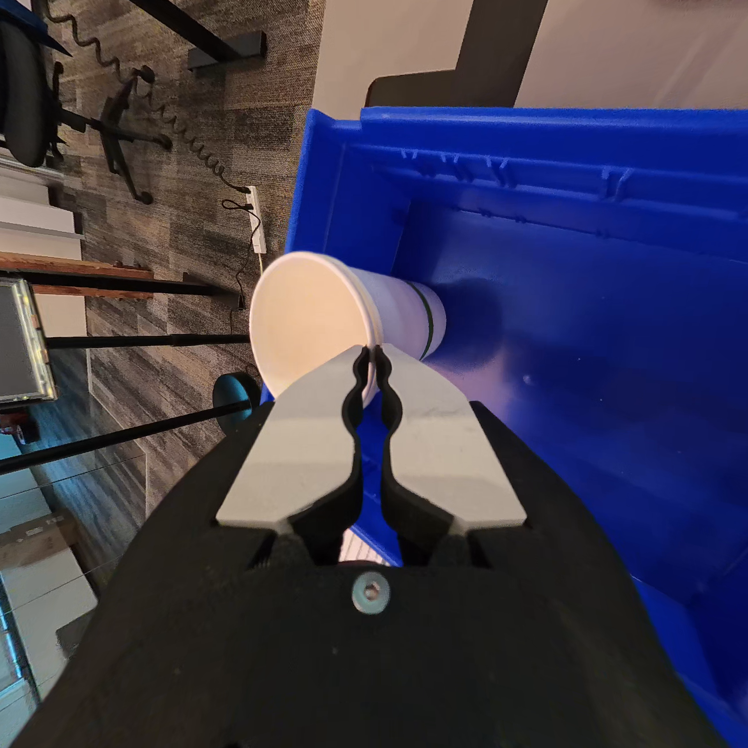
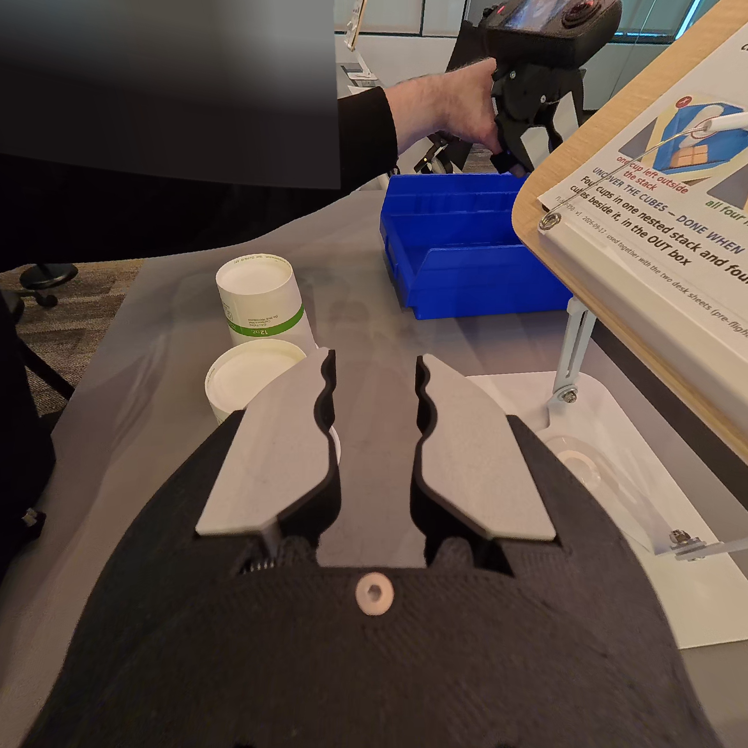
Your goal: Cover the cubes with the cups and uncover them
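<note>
My left gripper (image 1: pixel 372 353) is shut on the rim of a white paper cup (image 1: pixel 324 319) with a green band. Extra rims at its mouth show more cups nested in it. The cup lies sideways in this view, its base towards the floor of the blue bin (image 1: pixel 587 303). My right gripper (image 2: pixel 375 360) is open and empty above the grey table (image 2: pixel 364 324). Two white cups stand upside down left of it, one farther (image 2: pixel 261 299) and one nearer (image 2: pixel 247 378), partly behind my left finger. No cubes show in either view.
In the right wrist view the blue bin (image 2: pixel 457 259) sits at the back of the table. A hand (image 2: pixel 445 109) holds the left gripper over it. A tilted board with printed sheets (image 2: pixel 647 226) stands on a white base (image 2: pixel 518 400) at the right. Office chairs and cables are on the floor.
</note>
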Demonstrator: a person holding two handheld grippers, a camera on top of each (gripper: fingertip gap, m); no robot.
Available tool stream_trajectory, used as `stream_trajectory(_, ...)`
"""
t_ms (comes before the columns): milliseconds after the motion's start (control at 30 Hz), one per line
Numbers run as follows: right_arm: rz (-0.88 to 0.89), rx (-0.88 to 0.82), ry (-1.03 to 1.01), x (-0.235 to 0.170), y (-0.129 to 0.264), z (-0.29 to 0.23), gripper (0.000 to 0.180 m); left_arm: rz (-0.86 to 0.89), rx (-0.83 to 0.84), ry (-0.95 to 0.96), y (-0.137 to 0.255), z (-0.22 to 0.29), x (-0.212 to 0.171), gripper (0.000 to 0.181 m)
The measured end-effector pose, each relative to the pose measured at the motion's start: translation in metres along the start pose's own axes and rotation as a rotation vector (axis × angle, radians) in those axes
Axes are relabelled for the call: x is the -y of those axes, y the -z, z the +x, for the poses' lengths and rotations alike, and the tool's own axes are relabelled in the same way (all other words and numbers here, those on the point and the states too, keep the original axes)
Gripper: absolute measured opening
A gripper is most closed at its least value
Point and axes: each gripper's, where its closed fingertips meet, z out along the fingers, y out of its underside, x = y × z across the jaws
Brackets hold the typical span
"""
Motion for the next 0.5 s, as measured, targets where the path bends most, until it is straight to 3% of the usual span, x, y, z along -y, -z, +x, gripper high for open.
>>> stream_trajectory(500, 0.0, -0.001, 0.001, 0.001, 0.001, 0.001, 0.037, -0.025, 0.09, -0.053, 0.013, -0.005, 0.008, 0.003)
